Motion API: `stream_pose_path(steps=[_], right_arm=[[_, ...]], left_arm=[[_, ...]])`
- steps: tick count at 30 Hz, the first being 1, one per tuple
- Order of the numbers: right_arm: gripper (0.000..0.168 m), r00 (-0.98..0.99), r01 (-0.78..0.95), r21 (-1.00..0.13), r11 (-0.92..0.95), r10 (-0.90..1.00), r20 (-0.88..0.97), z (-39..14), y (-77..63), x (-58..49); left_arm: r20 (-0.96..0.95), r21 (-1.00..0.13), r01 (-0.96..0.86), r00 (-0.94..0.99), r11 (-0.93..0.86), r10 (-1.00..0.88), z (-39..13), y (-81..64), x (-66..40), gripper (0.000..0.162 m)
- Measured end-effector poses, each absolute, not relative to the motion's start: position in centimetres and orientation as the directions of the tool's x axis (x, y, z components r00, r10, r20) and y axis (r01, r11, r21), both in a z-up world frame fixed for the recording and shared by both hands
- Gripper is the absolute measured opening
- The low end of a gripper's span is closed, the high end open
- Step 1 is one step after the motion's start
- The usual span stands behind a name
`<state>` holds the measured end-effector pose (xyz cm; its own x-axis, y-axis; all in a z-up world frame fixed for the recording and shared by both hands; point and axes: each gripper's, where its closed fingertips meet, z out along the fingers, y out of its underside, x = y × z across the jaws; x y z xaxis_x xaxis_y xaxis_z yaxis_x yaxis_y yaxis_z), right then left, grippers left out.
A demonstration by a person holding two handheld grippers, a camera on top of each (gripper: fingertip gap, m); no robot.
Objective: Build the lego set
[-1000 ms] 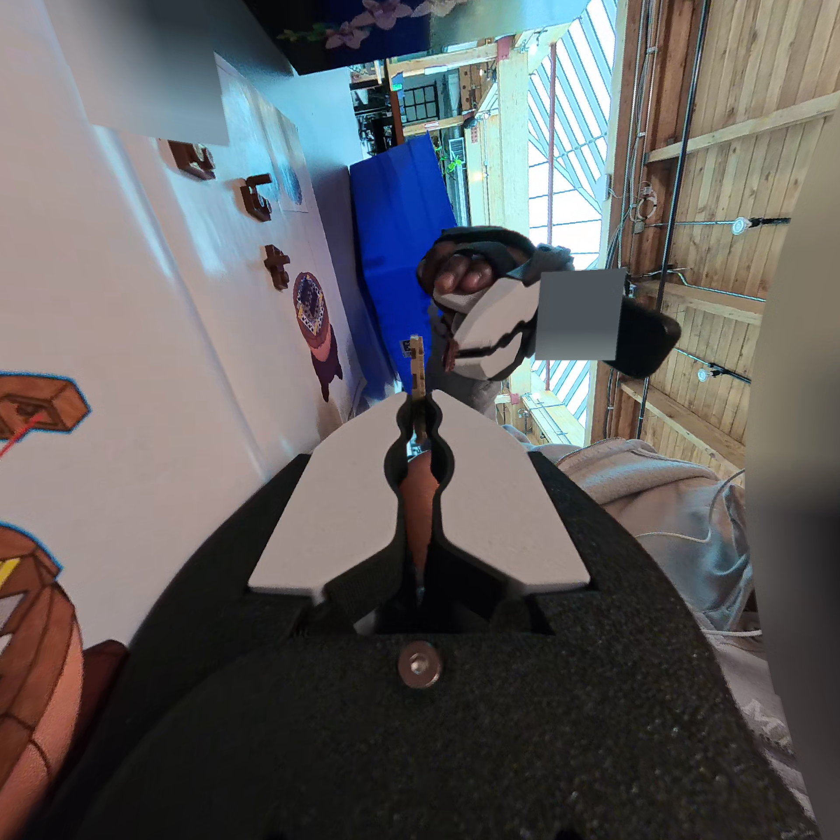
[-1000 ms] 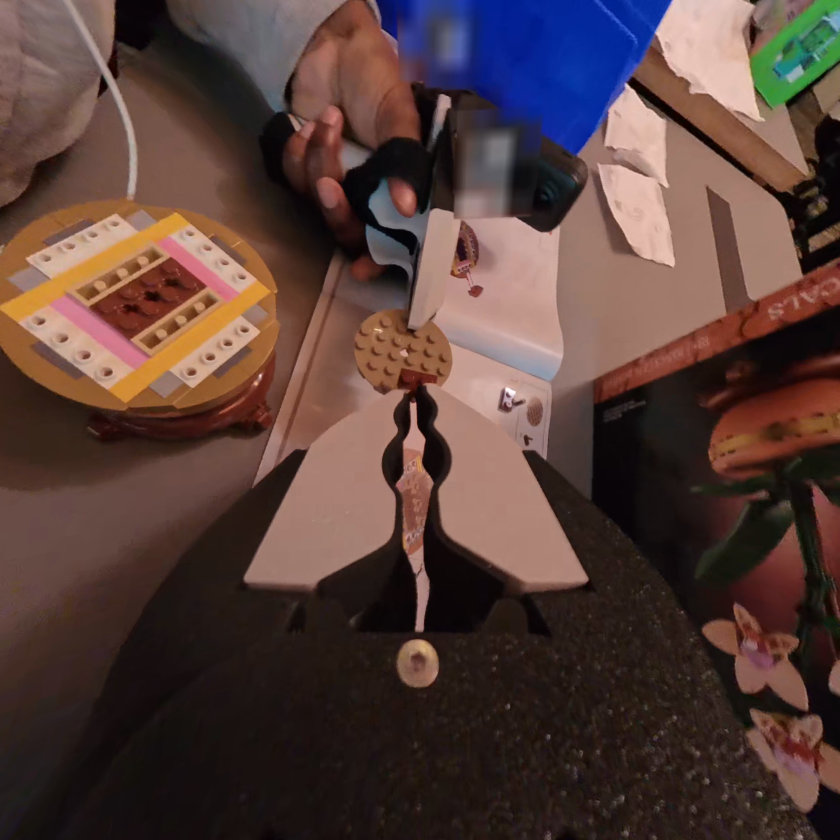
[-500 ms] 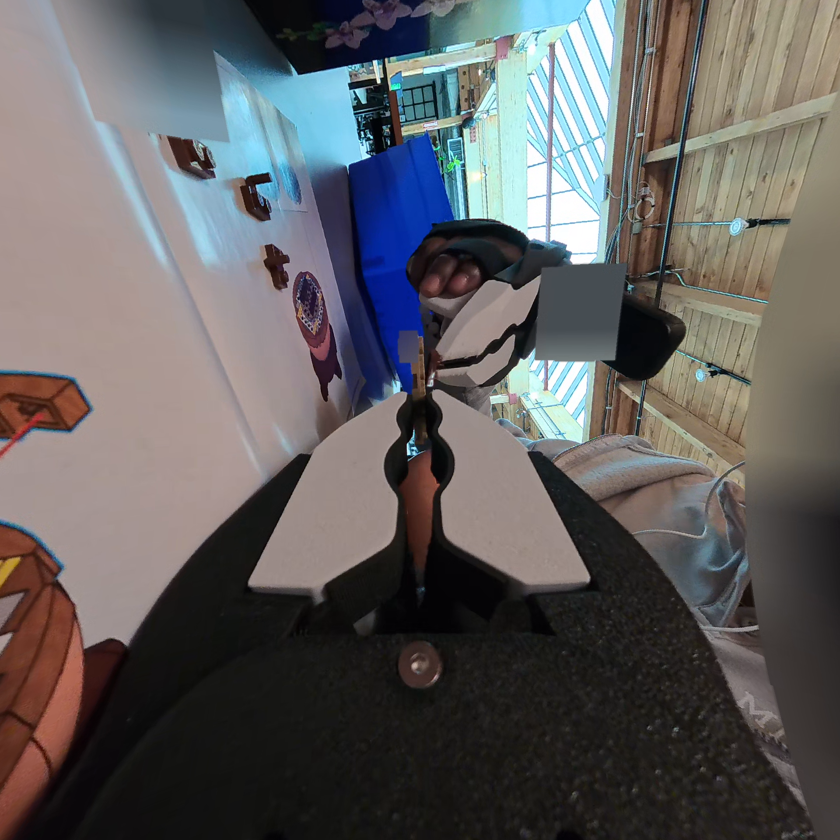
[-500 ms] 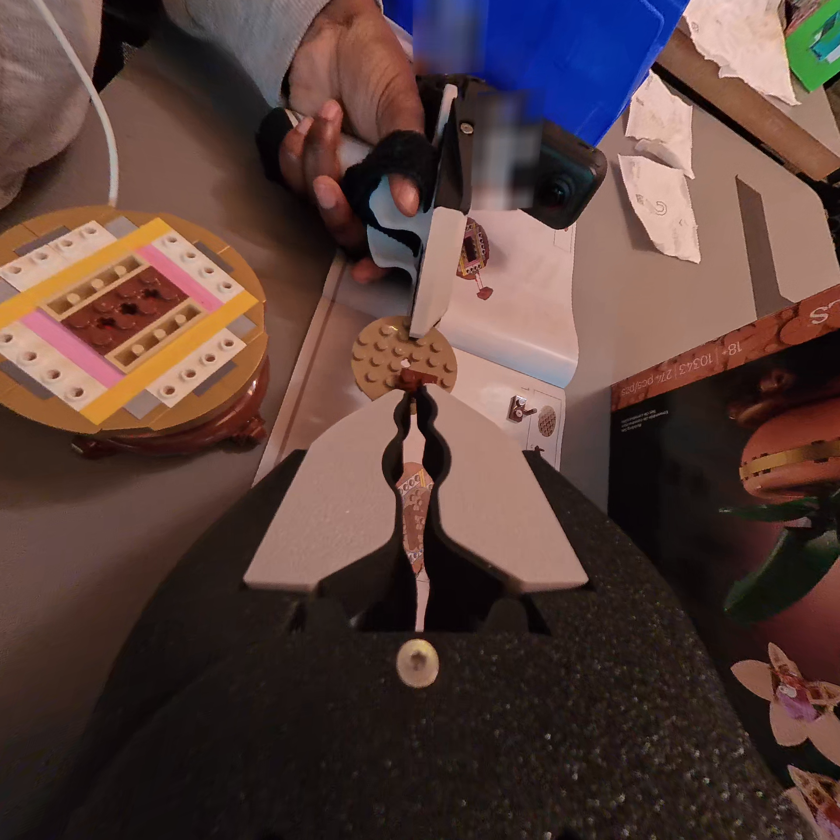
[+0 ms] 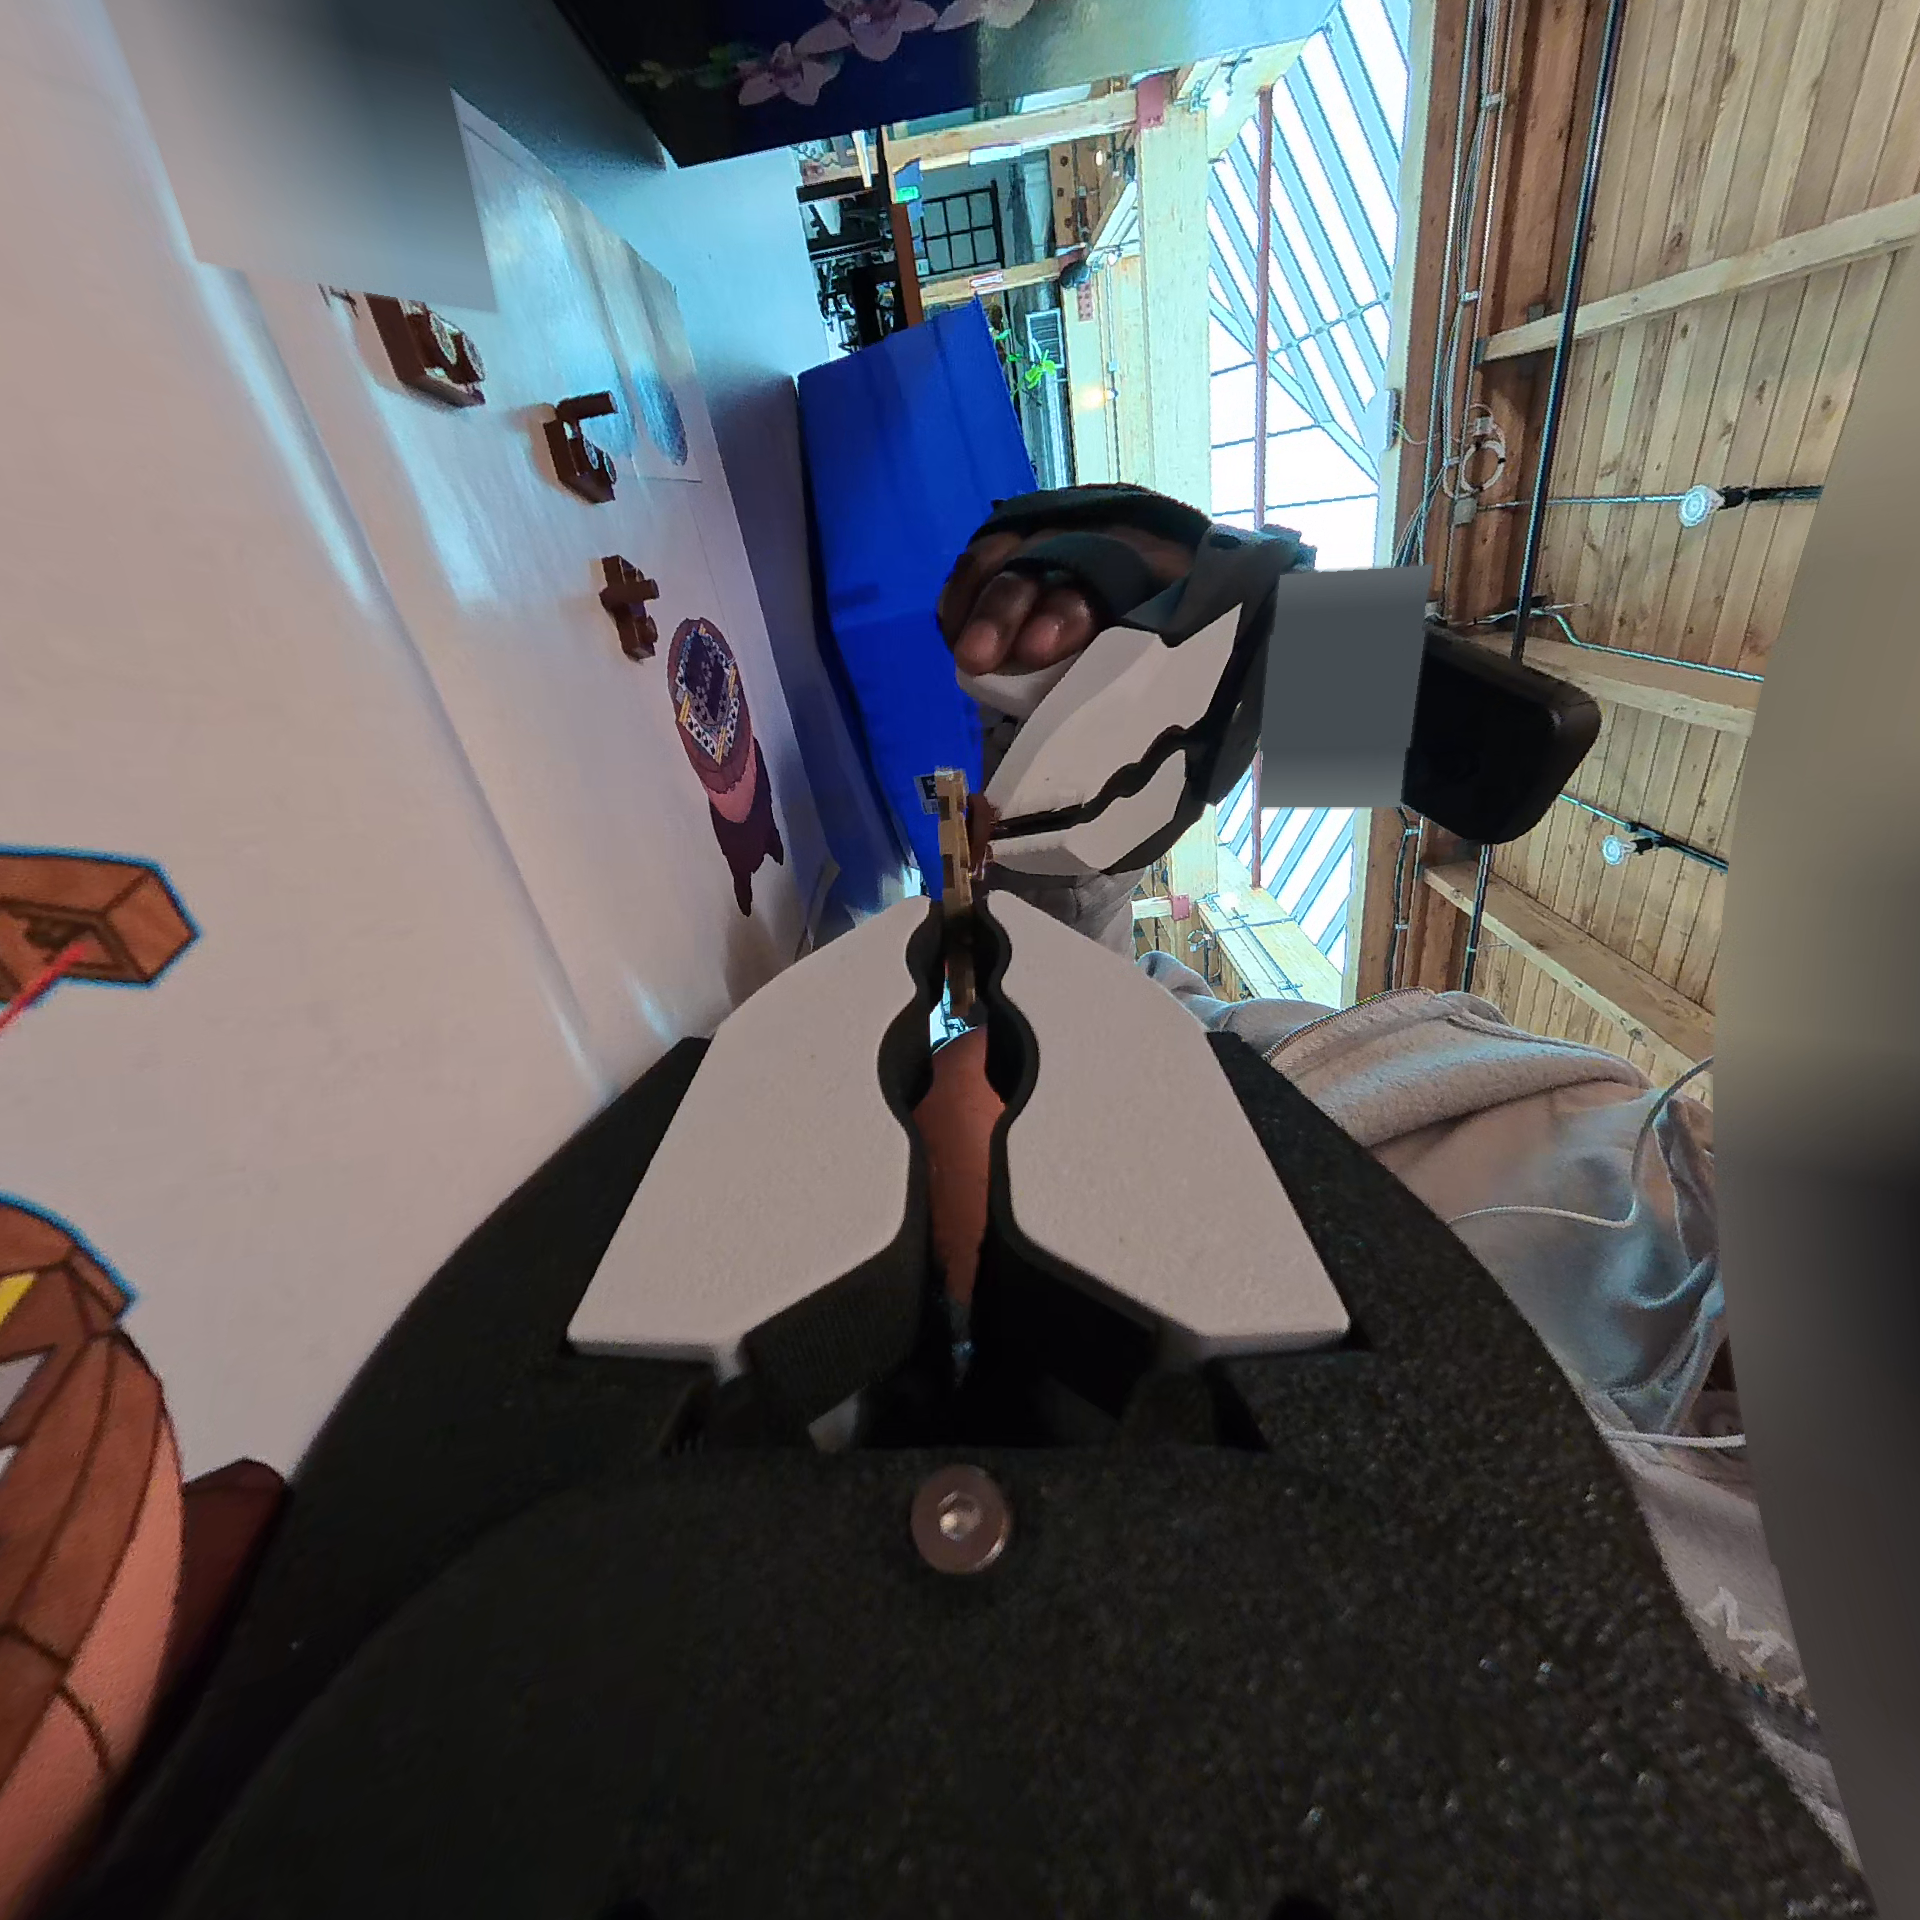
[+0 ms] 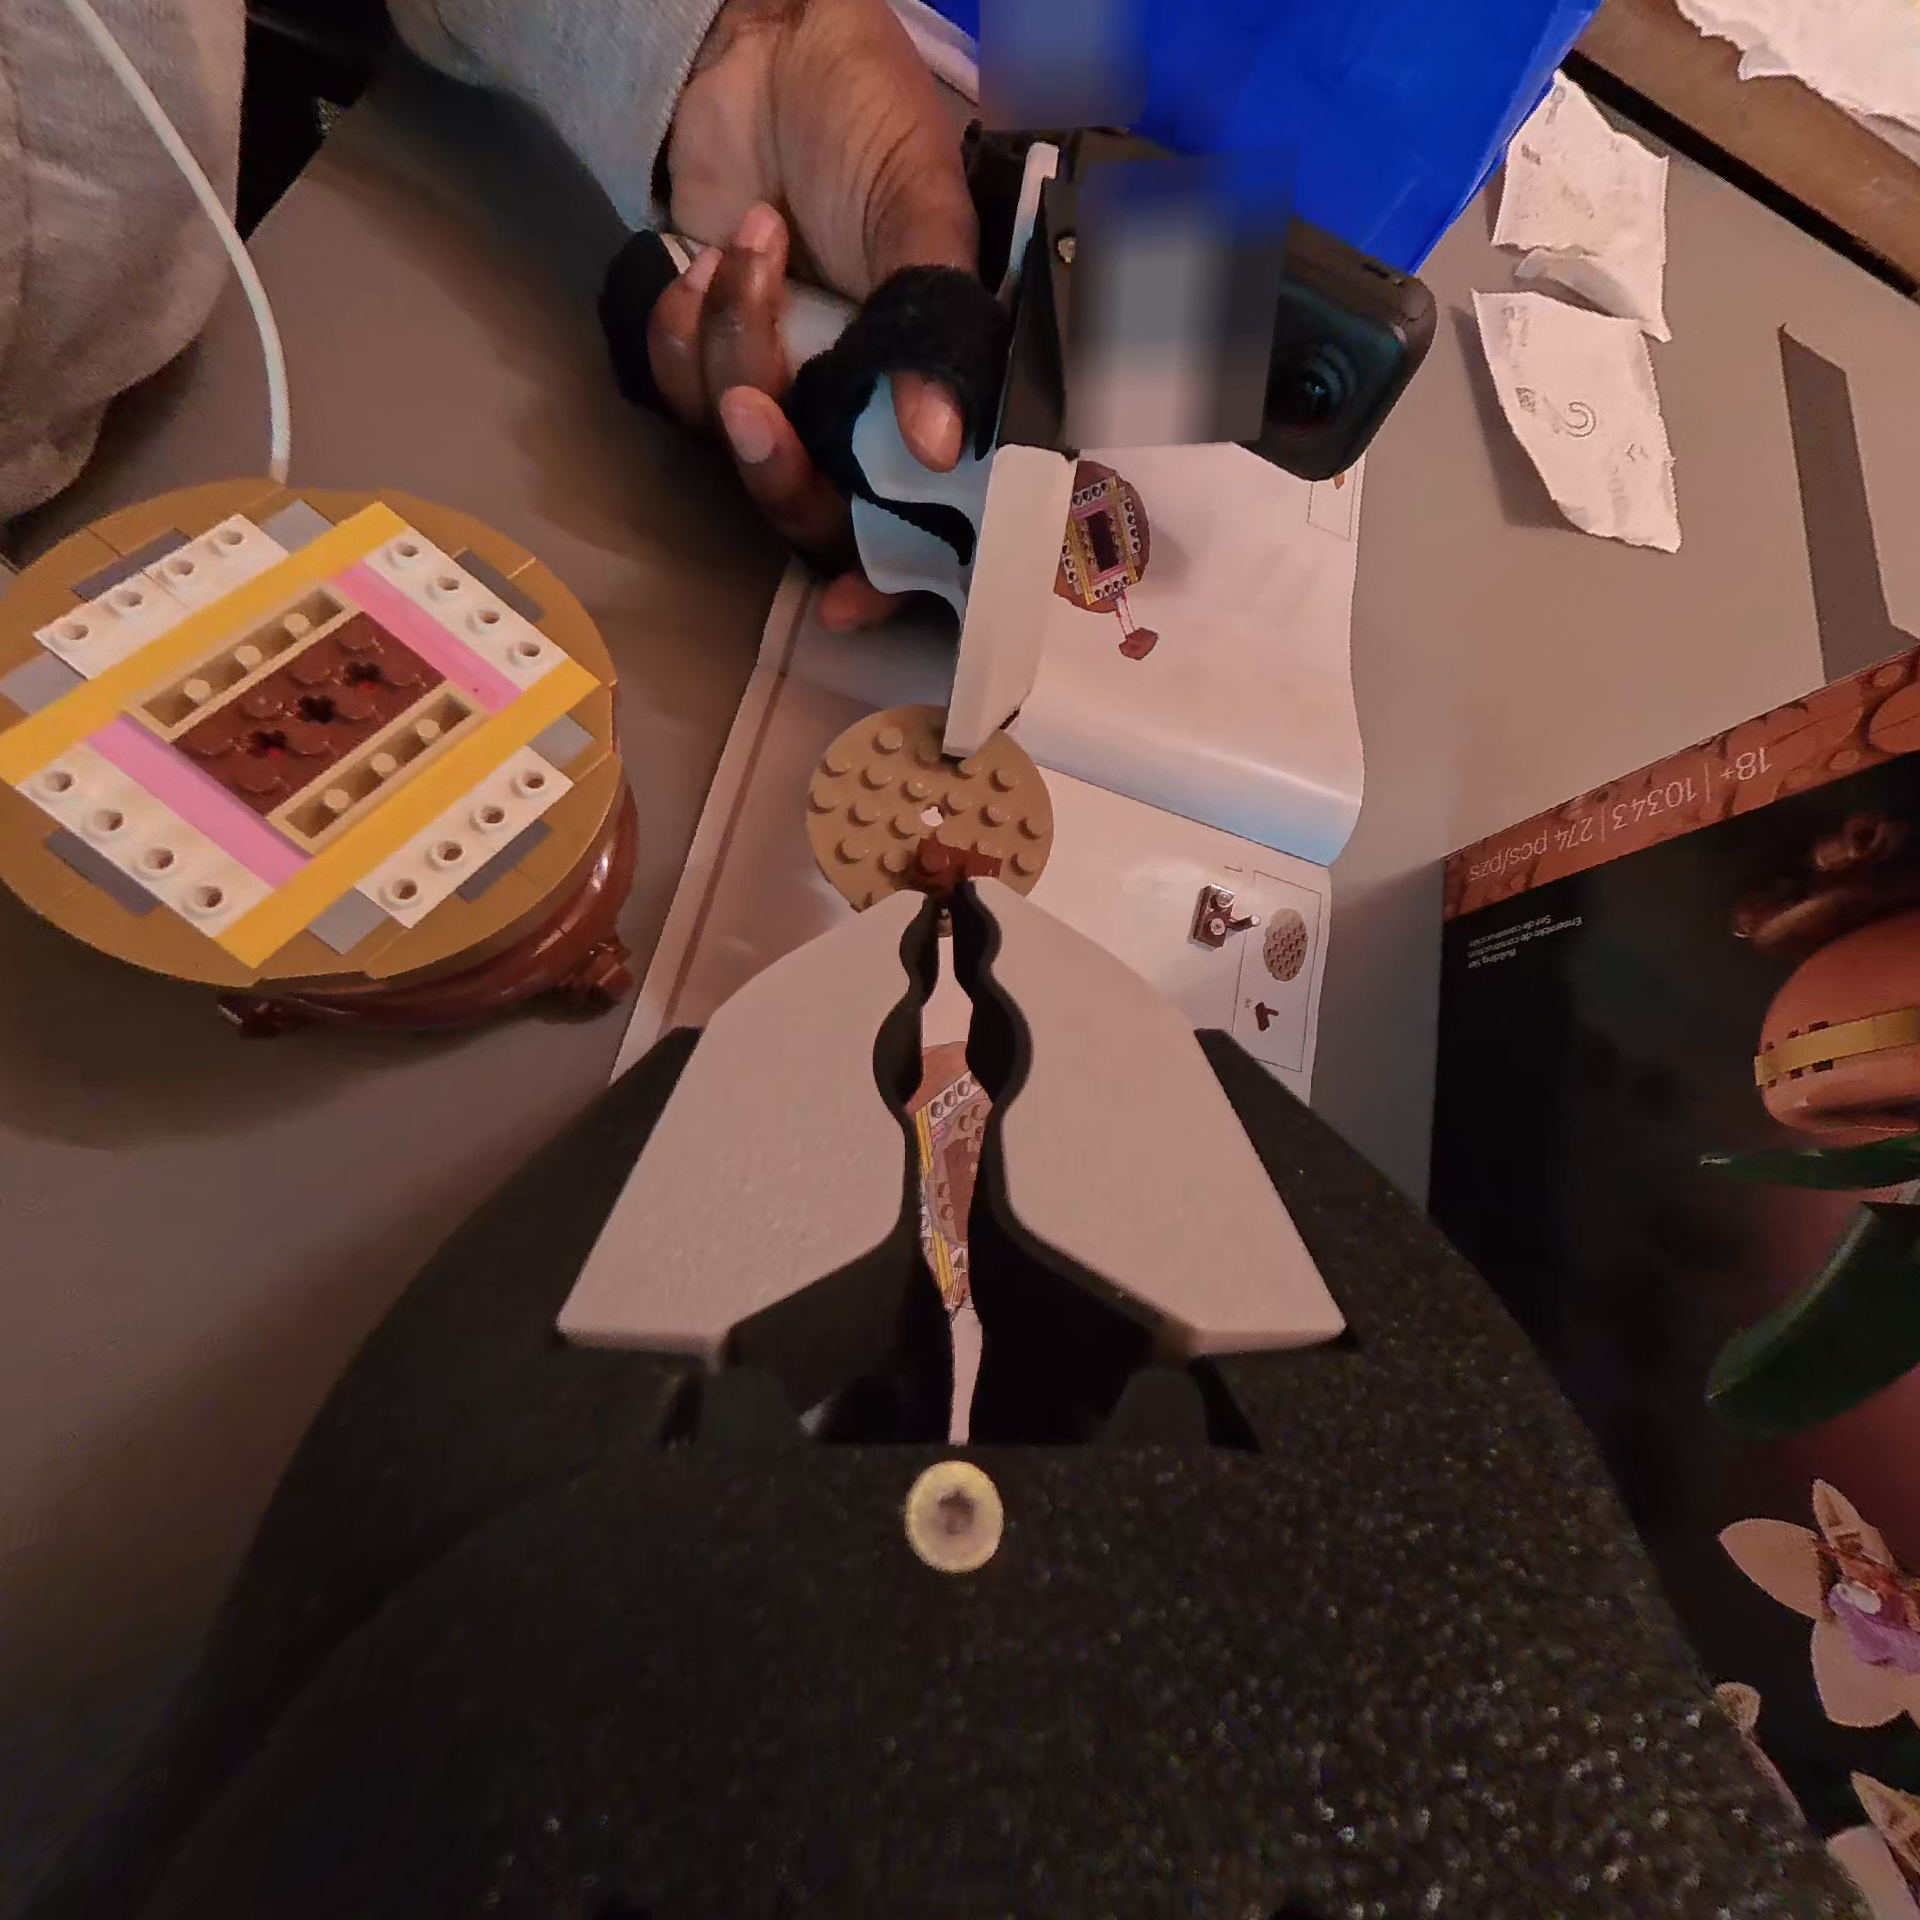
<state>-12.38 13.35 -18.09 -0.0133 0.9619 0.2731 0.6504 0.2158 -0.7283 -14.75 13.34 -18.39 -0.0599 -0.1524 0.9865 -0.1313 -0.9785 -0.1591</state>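
Beside us, the dark set box [image 6: 1662, 1195] flanks the open instruction booklet [image 6: 1195, 665] and the round layered lego base [image 6: 301, 748] on the grey table [image 6: 312, 1195]. Our left gripper [image 6: 971, 743] pinches the tan round plate [image 6: 914, 810] edge-on over the booklet. Our right gripper [image 6: 951, 904], closed on a small brown piece [image 6: 940, 860], has moved in since a second ago; the piece now touches the plate.

Both wrist views face each other closely, sharing the round tan plate [image 6: 928, 805].
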Motion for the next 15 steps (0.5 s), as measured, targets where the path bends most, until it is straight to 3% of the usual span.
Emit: stream_pose_path(steps=[15], right_arm=[[0.003, -0.010, 0.664, -0.719, 0.206, 0.964, 0.267, -18.20, 13.33, -12.30]], left_arm=[[0.986, -0.165, -0.134, -0.059, -0.977, -0.158, -18.40, 13.27, -14.75, 0.004]])
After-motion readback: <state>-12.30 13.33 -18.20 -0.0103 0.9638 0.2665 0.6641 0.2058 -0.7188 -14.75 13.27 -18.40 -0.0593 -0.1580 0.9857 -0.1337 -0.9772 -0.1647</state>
